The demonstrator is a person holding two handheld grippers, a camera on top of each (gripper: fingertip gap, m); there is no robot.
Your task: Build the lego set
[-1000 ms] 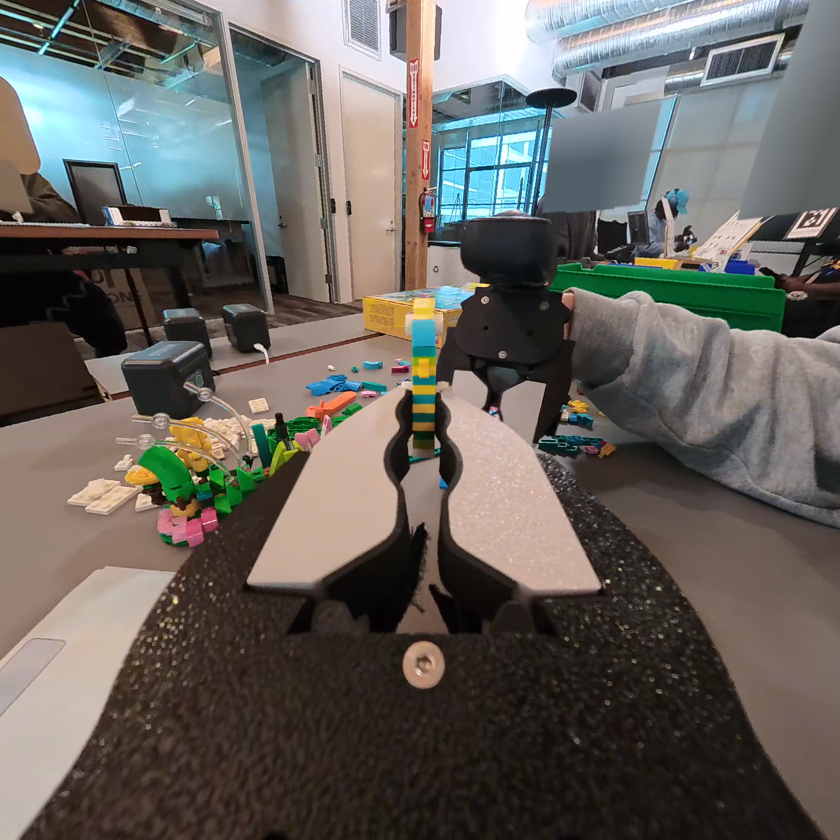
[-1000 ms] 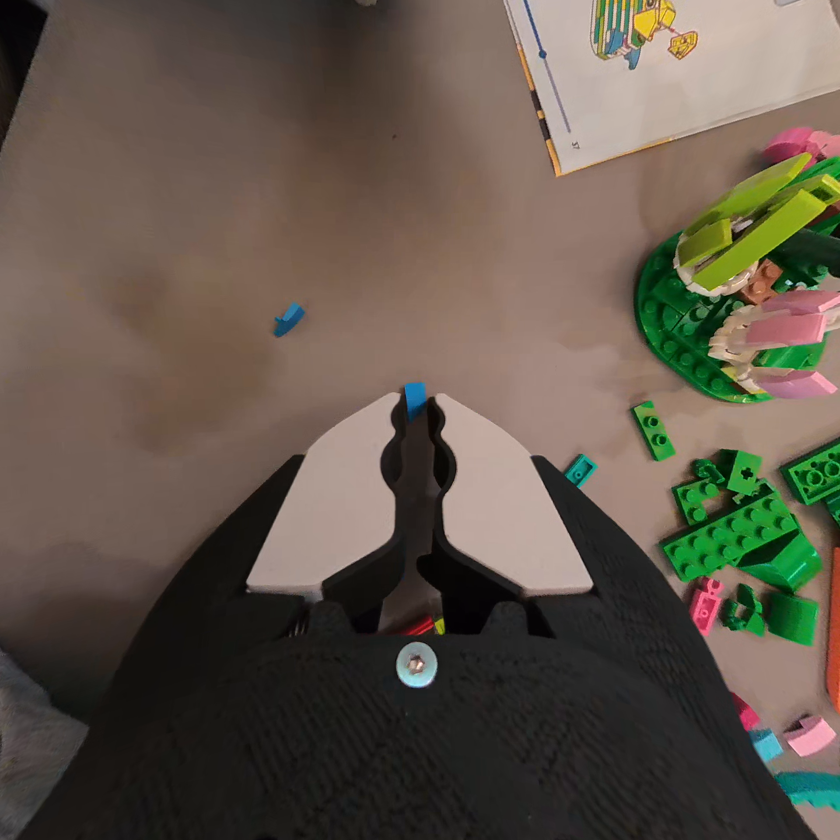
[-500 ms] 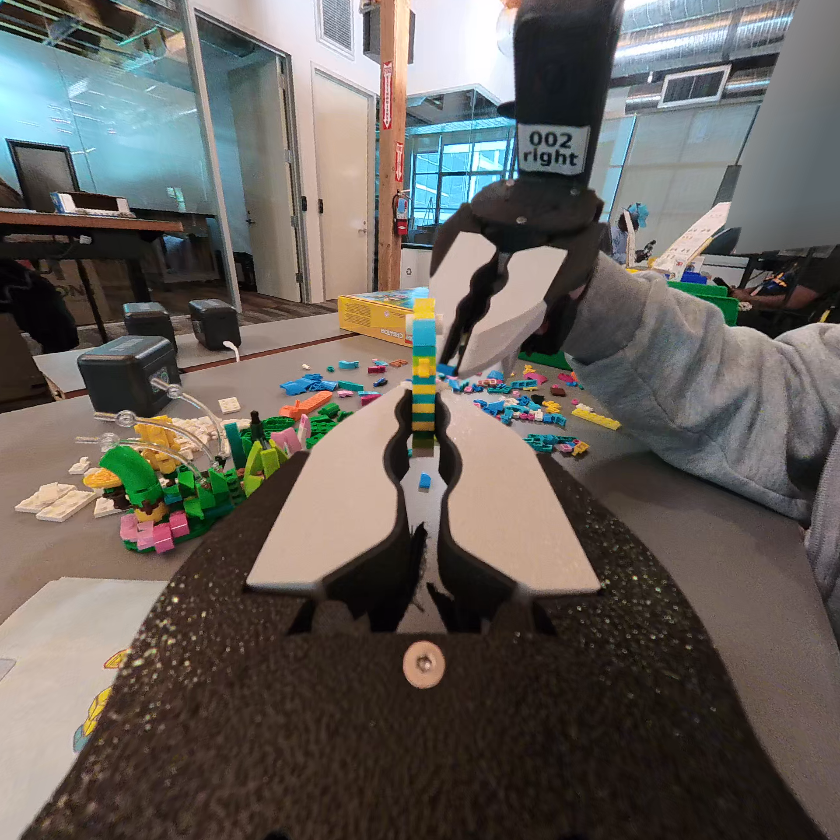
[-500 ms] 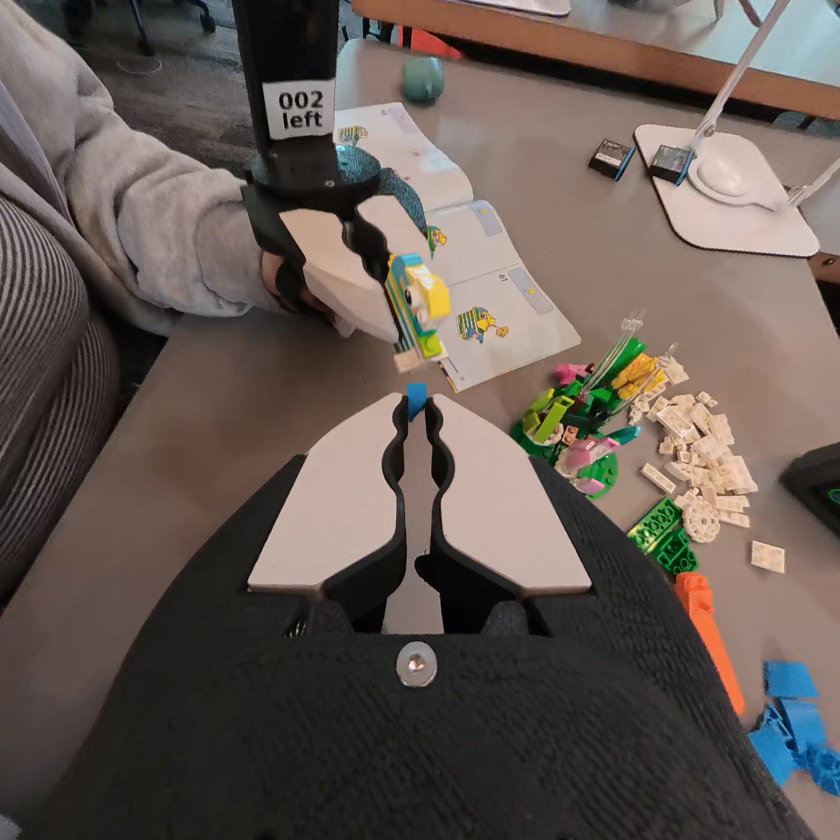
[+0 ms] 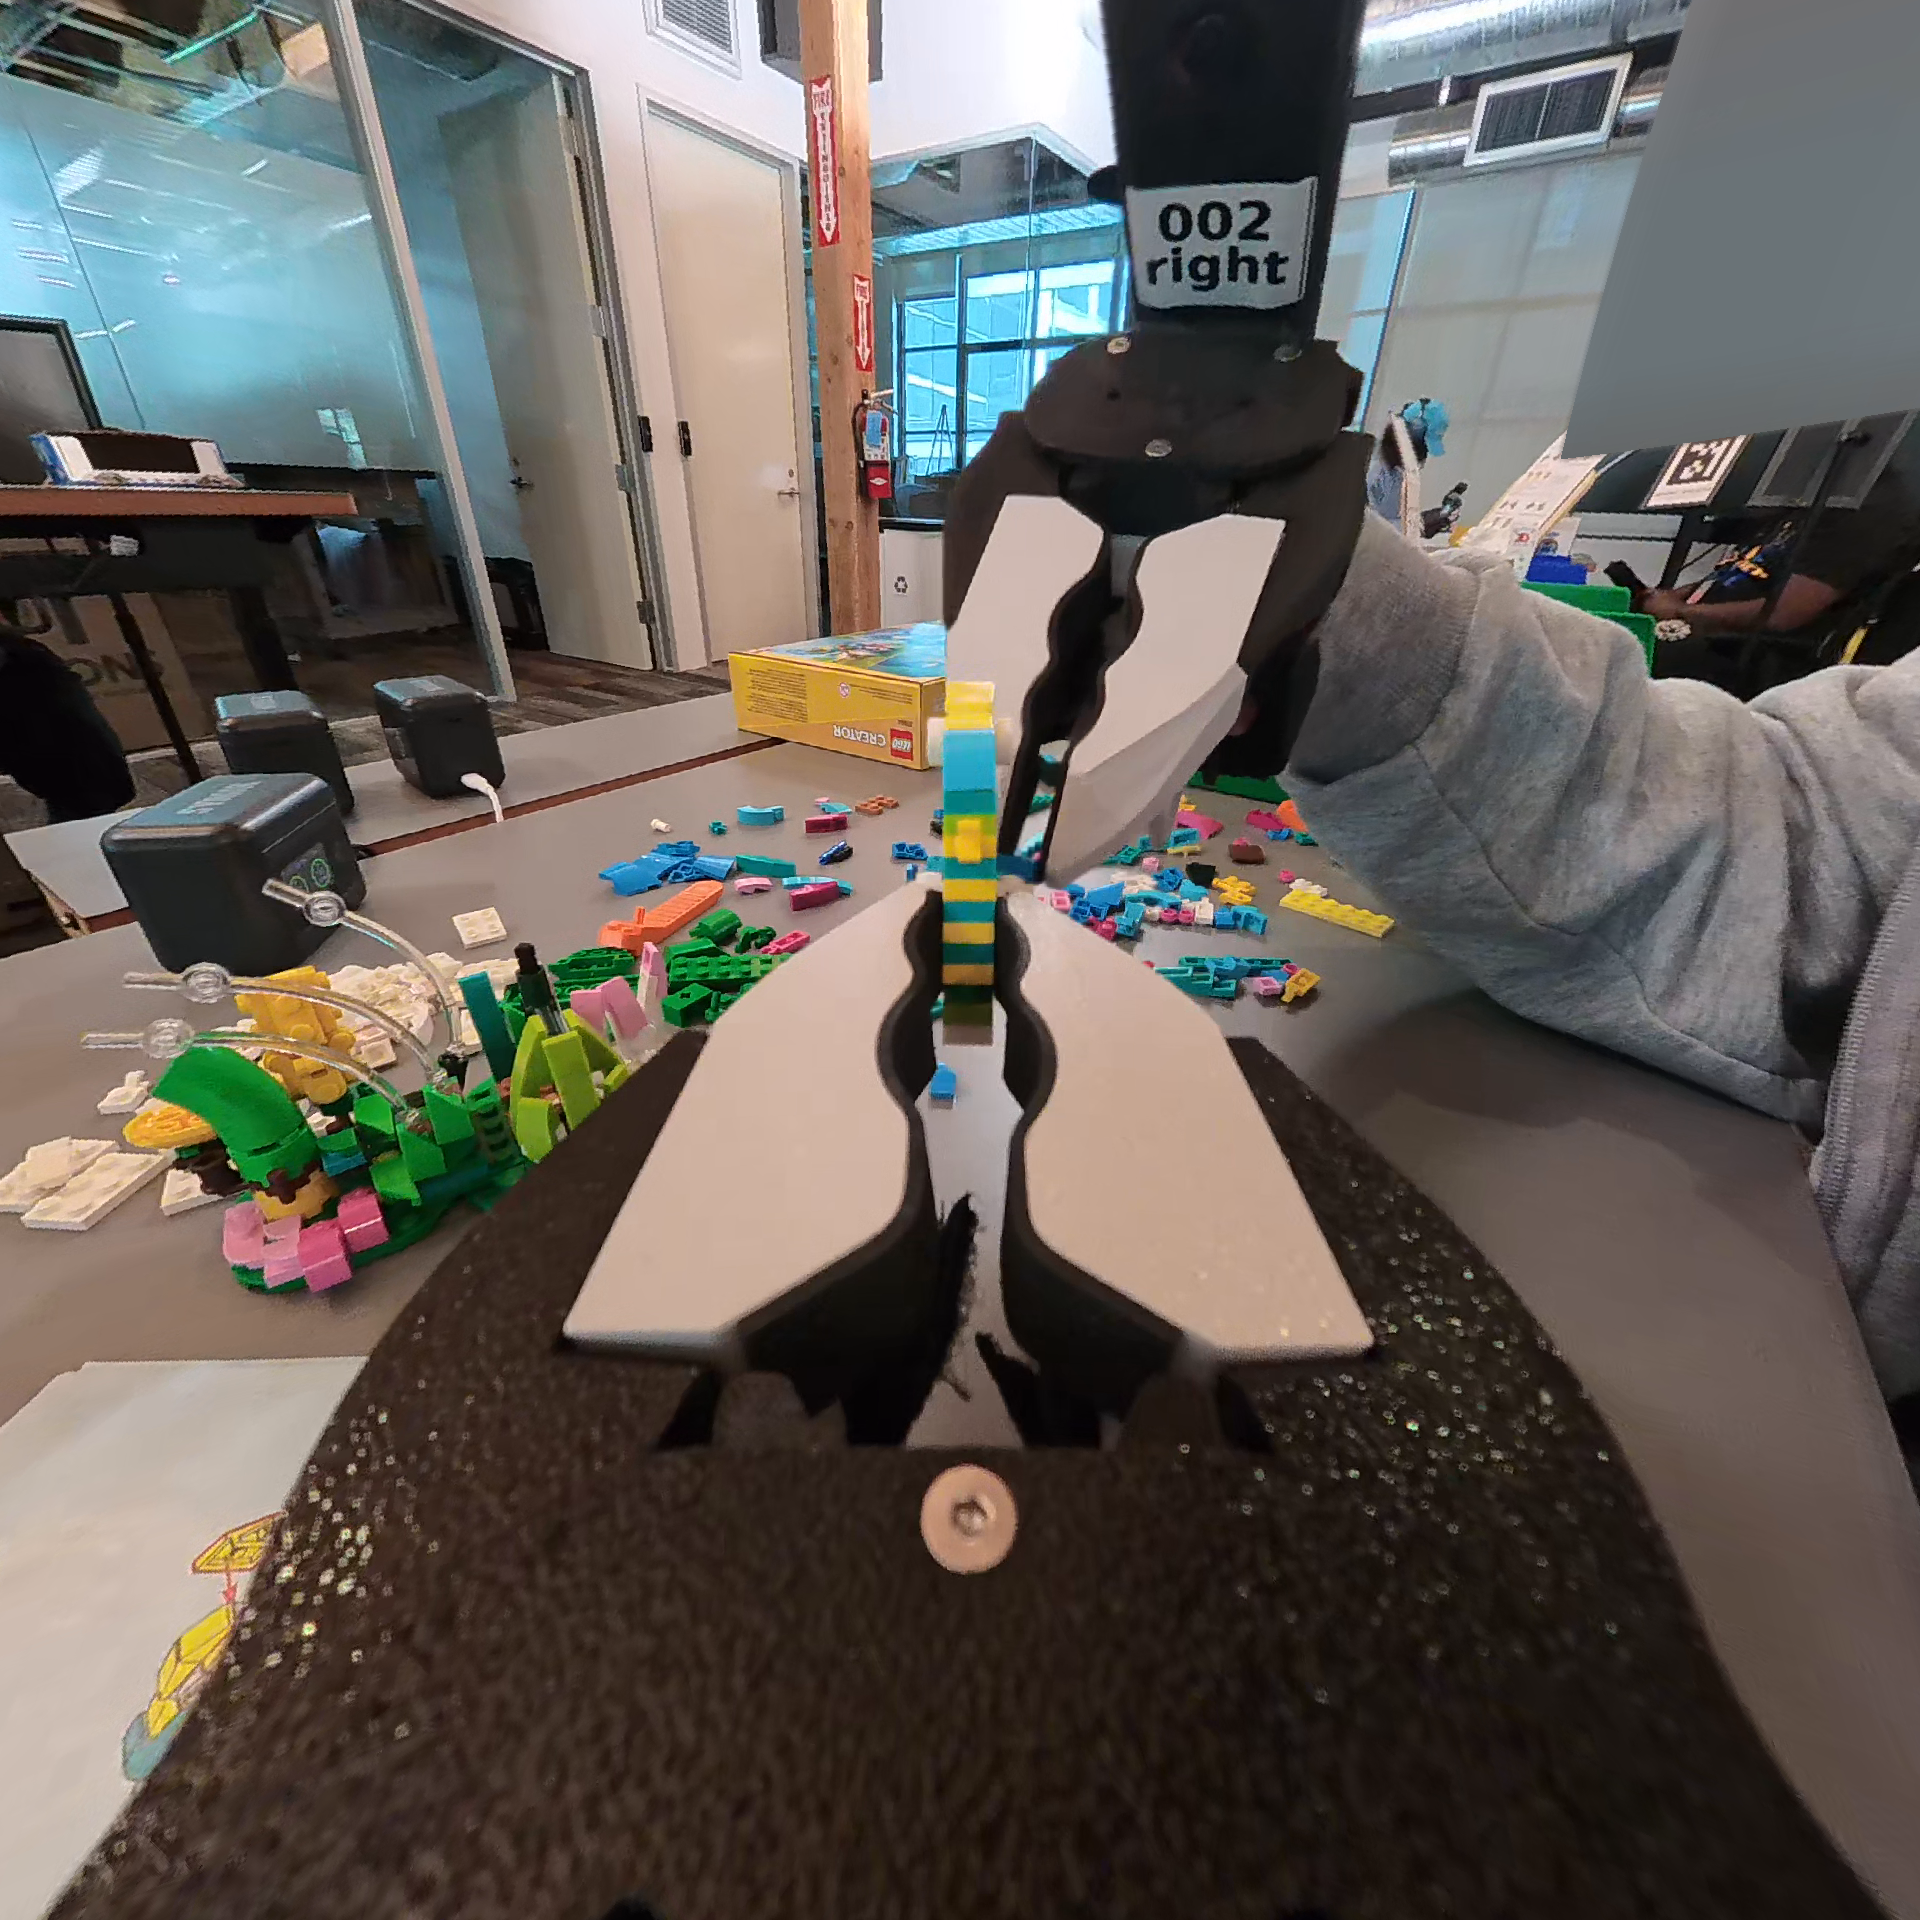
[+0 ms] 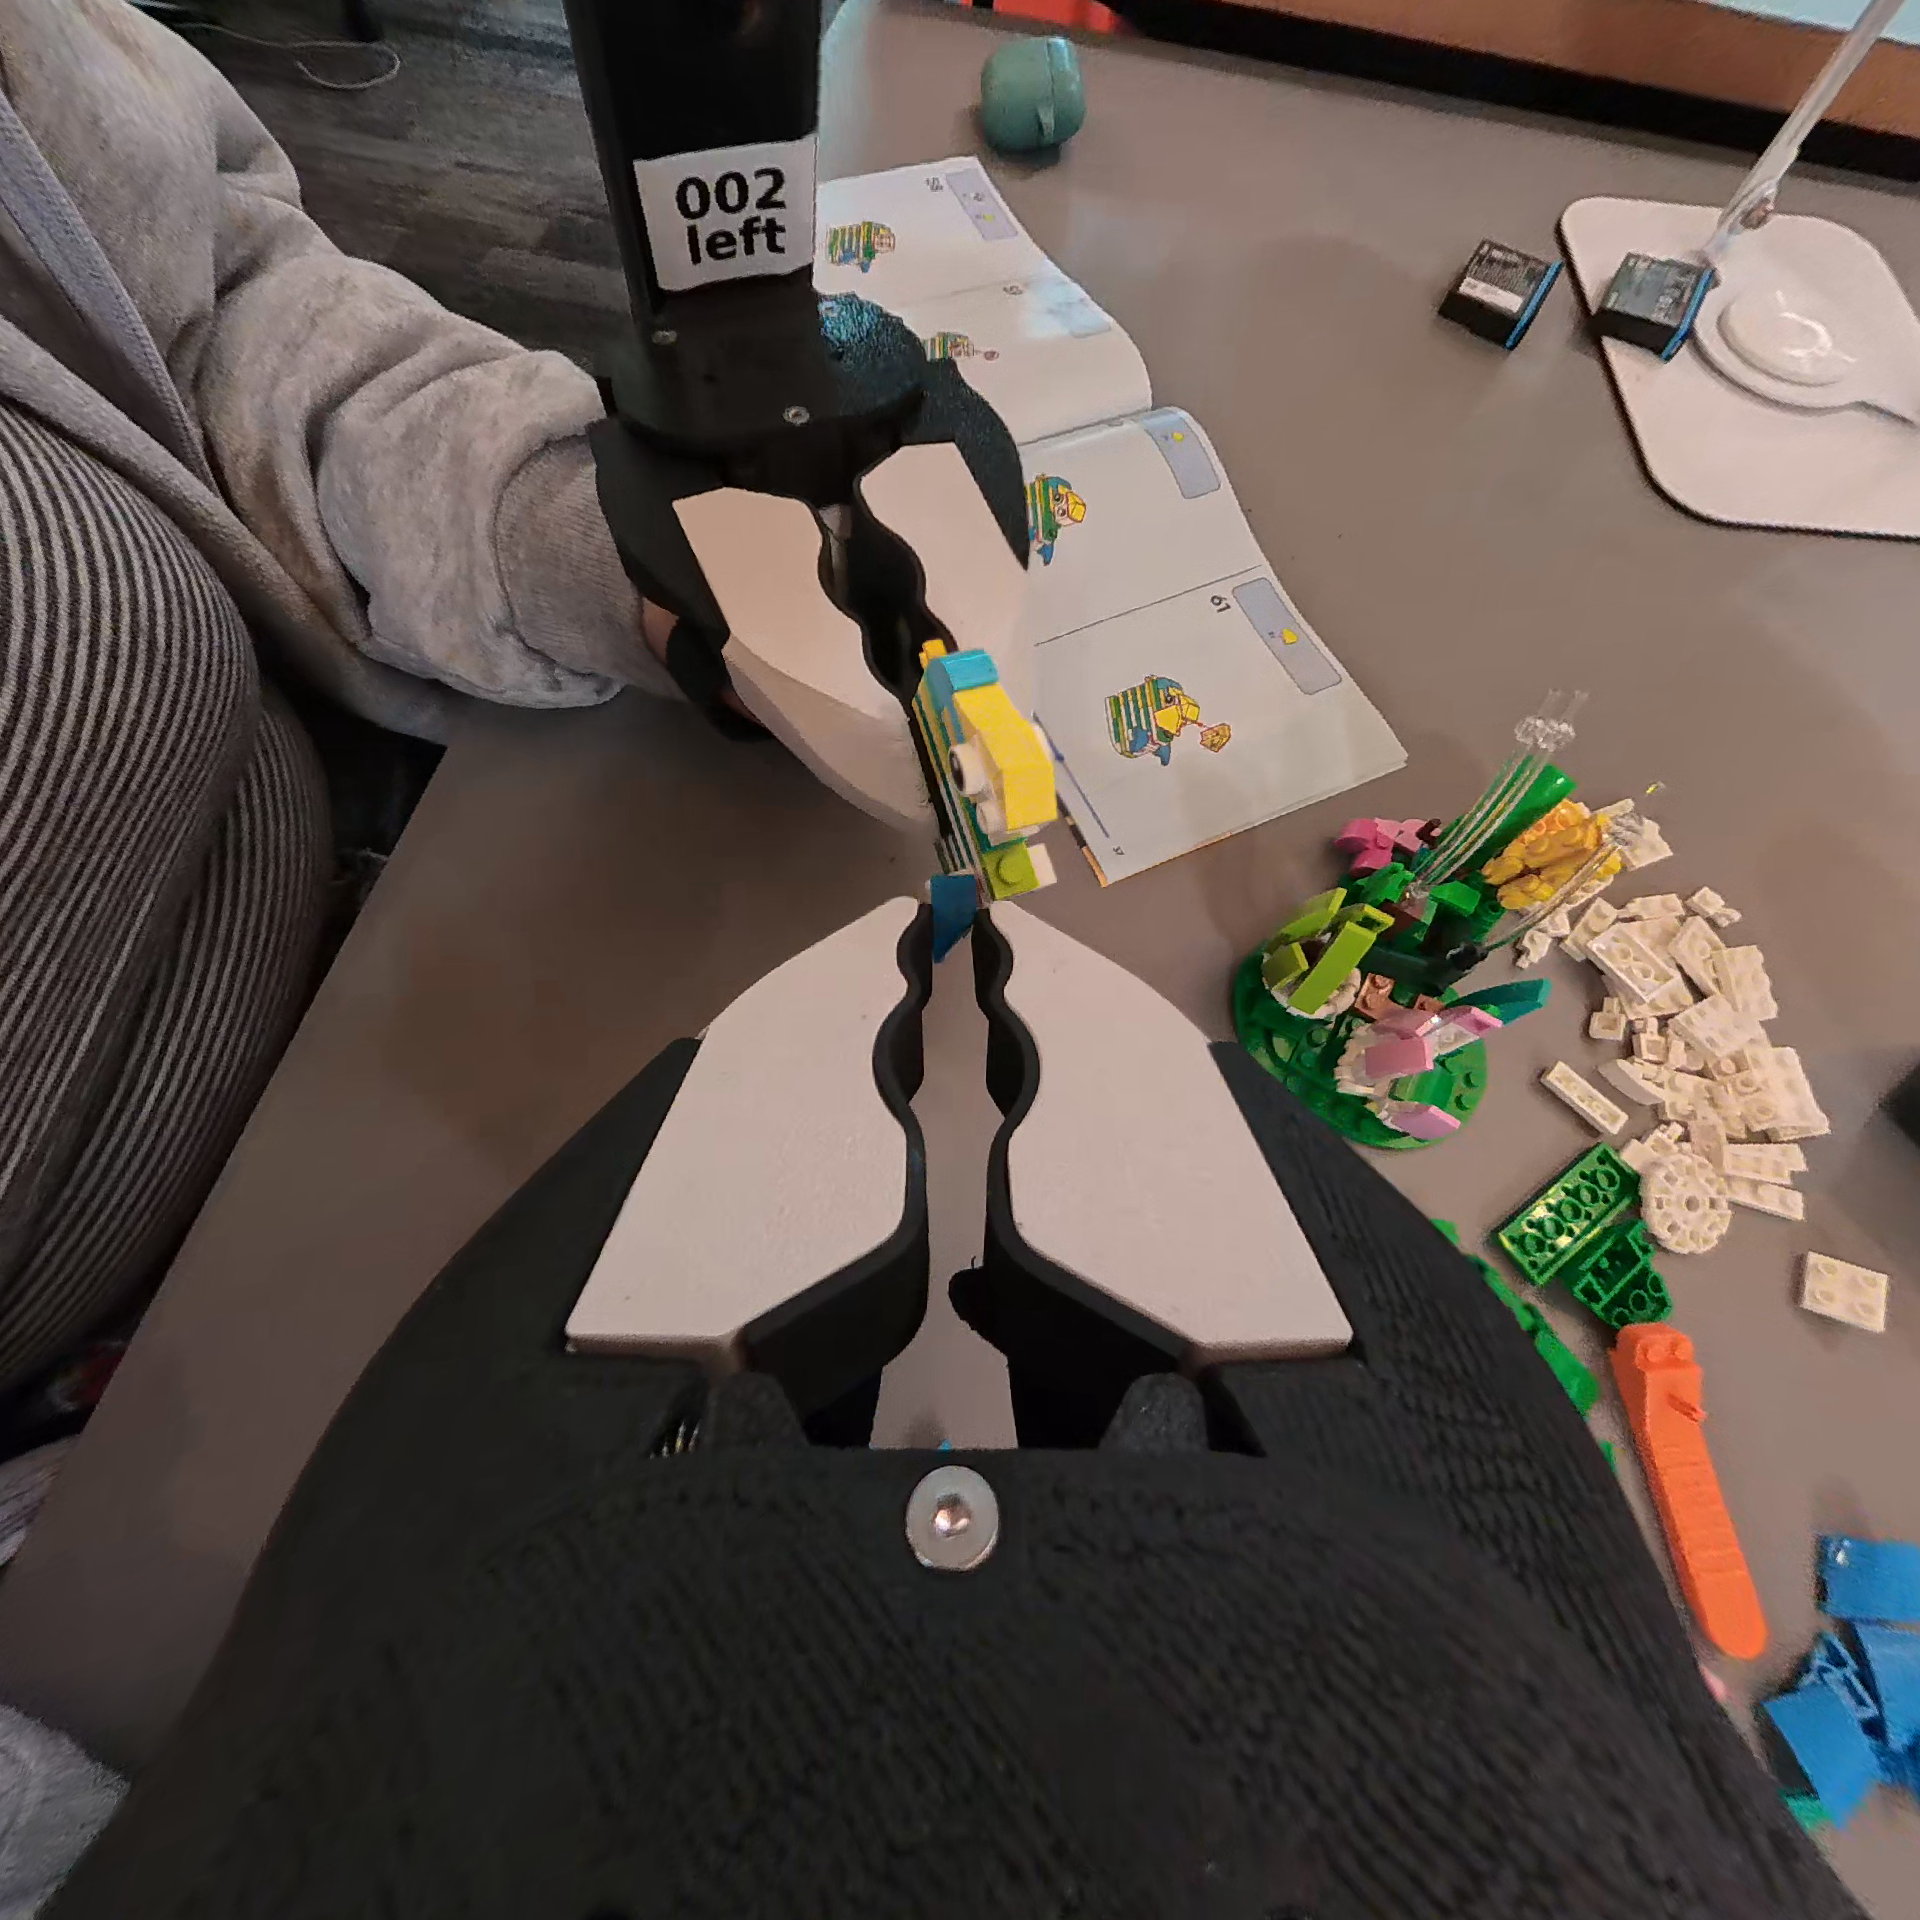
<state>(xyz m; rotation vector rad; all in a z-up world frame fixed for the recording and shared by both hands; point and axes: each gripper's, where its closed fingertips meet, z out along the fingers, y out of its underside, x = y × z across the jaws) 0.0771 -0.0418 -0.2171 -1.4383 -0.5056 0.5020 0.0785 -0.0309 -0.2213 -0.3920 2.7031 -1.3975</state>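
Observation:
My left gripper (image 5: 966, 920) is shut on a small fish model (image 5: 968, 790) built of yellow, teal and green striped bricks, and holds it upright above the grey table (image 5: 1455, 1122). In the right wrist view the model (image 6: 987, 769) shows a yellow head and a white eye. My right gripper (image 6: 951, 920) is shut on a small blue piece (image 6: 951, 909), which touches the lower edge of the model. In the left wrist view the right gripper (image 5: 1034, 857) comes down from above, right beside the model.
A green flower model (image 6: 1371, 1008) stands to the right, with a pile of white pieces (image 6: 1704, 1029), green bricks and an orange brick separator (image 6: 1683, 1486). An open instruction booklet (image 6: 1174, 644) lies behind. Loose bricks (image 5: 1174, 904), a yellow box (image 5: 842, 707) and black boxes (image 5: 229, 862) stand farther off. The tips of both grippers are at nearly the same place.
My right gripper lifted the blue piece from the table and carried it up to the model. The two grippers came together and the blue piece now meets the model.

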